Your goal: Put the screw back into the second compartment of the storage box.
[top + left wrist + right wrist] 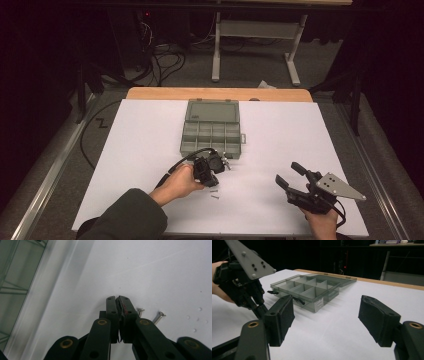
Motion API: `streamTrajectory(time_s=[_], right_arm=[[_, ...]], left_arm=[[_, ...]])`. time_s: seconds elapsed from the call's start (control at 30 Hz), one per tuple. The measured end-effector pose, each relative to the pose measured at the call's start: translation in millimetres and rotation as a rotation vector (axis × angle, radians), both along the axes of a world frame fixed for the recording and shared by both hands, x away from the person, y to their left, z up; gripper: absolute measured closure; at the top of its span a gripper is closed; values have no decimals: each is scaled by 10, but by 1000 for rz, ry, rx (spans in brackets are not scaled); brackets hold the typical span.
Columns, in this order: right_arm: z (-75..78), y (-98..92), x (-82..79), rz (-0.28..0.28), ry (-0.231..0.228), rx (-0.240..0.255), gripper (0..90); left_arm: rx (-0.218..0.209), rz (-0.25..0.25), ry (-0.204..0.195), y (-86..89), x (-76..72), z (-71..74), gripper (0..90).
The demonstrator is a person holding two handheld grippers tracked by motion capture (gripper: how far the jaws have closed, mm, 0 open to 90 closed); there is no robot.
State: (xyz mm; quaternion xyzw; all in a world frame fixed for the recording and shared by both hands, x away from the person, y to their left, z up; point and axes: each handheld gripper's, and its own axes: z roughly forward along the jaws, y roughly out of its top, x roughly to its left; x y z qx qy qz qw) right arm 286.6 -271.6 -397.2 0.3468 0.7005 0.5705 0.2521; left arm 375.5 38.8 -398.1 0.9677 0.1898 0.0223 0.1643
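Lying open on the white sheet (pixel 150 145), the organiser (pixel 211 135) is the landmark, its clear lid (pixel 212 111) folded flat on the far side and its tray split into small compartments; whether anything sits in them I cannot tell

Just in front of the organiser's near edge, the left gripper (pixel 209 170) points down at the sheet, held in the person's left hand (pixel 177 184), with a dark sleeve (pixel 131 217) behind it. Its cable (pixel 185 159) loops up toward the organiser's near left corner. In the left gripper view its jaws are pressed together with no gap between the pads, and a thin reddish strip shows along the seam; whether anything is pinched there I cannot tell

2 screws (pixel 150 315) lie on the sheet just beside those closed tips, apart from each other and not touching the jaws. In the high view they show as small specks in front of the organiser, near the left hand

Well to the right of the organiser and nearer the person, the right gripper (pixel 287 175) rests in the right hand (pixel 320 222), its grey plate (pixel 340 186) on top. Its jaws stand wide apart, holding nothing, and in the right gripper view the organiser shows between and beyond them, with the left gripper at the organiser's left
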Motion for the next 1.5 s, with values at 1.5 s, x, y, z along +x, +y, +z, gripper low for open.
streamTrajectory(time_s=[1.5], right_arm=[[-44,65,-13,7,-13,-32,304]], left_arm=[[-213,206,-36,463,507,644,869]])
